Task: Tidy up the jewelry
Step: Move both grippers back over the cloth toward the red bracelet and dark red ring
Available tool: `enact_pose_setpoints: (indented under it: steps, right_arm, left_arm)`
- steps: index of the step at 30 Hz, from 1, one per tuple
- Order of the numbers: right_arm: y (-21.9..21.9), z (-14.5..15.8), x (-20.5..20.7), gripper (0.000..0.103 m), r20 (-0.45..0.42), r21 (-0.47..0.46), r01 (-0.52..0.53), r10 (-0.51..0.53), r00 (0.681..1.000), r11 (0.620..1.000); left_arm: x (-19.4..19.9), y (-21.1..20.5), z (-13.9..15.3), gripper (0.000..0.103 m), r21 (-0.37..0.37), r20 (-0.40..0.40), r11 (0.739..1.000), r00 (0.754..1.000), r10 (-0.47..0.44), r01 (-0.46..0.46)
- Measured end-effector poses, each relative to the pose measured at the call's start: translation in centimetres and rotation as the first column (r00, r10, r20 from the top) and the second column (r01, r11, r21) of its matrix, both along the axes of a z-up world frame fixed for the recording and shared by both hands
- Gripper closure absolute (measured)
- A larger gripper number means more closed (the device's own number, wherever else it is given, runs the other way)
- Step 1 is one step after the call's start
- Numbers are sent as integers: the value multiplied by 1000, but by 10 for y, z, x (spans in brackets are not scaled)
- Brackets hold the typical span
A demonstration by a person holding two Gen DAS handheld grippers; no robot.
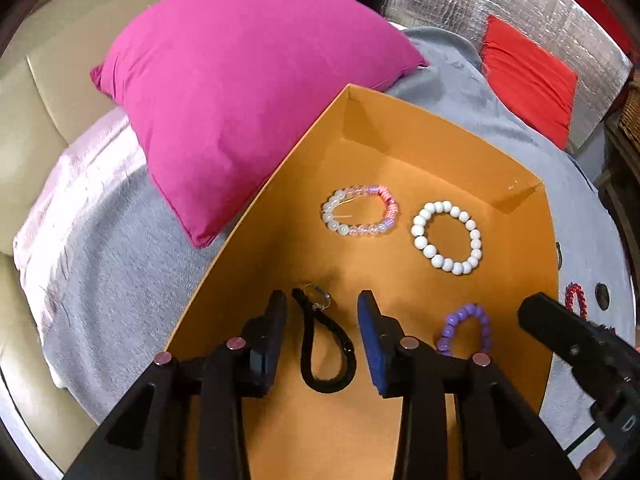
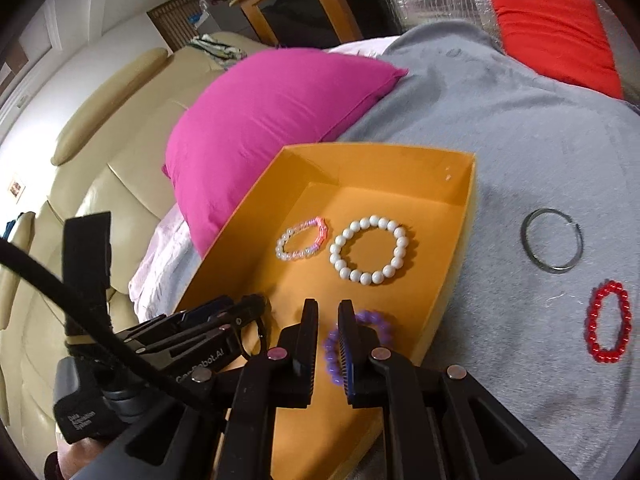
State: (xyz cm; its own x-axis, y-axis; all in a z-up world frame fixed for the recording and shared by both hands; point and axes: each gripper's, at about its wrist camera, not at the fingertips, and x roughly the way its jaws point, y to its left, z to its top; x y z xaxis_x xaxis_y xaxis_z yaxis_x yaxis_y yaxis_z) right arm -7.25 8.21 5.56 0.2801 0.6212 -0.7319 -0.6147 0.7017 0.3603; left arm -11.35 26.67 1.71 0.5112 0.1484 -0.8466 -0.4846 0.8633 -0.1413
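nearest to us, our left gripper (image 1: 322, 336) hangs low inside the orange box (image 1: 400, 152), its fingers wide apart on either side of a black cord bracelet (image 1: 326, 354) with a small metal clasp. the cord lies flat on the box floor between the pads, untouched, so we judge it is either just set down or about to be taken; we cannot tell which. our right gripper (image 2: 328, 344) sits beside it over the box's near corner, fingers drawn close with only a narrow gap, and the purple bead bracelet (image 2: 370, 322) lies just behind and under the right pad. whether the pads actually pinch the beads we cannot tell.

further in, a white bead bracelet (image 2: 370, 250) of round, glossy, opaque beads lies as an open ring, and just beside it a pink and clear bracelet (image 2: 302, 238) of glassy beads. they lie spaced apart, not overlapping, which suits sorting.

the box is smooth matte card with low folded walls, and it rests on a soft grey blanket (image 2: 520, 140). out on that blanket, well apart from the box, a red bead bracelet (image 2: 608, 320) and a thin metal bangle (image 2: 552, 240) wait, not yet gathered.

beyond them a plump magenta pillow (image 1: 240, 80) leans against the box's far side, and a red cushion (image 2: 556, 28) lies farther back.
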Motion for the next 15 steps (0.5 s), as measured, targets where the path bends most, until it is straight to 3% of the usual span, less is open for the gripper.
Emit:
enact_pose_setpoints:
  steps: [9,13,15]
  right_arm:
    - [-40,26,-6,87,57,26,35,-36,998,999]
    - [-77,31,-5,85,74,25,81,-82,994,996]
    - [-100,32,-5,85,81,19,116,-117,990,993]
  left_arm:
    - [-4,-23,31,51,170,101,985,995,-8,-9]
    - [-8,-45,53,43,306,162,952,986,-32,-19]
    - [-10,-55,60,41,339,182,941,982,-54,-12]
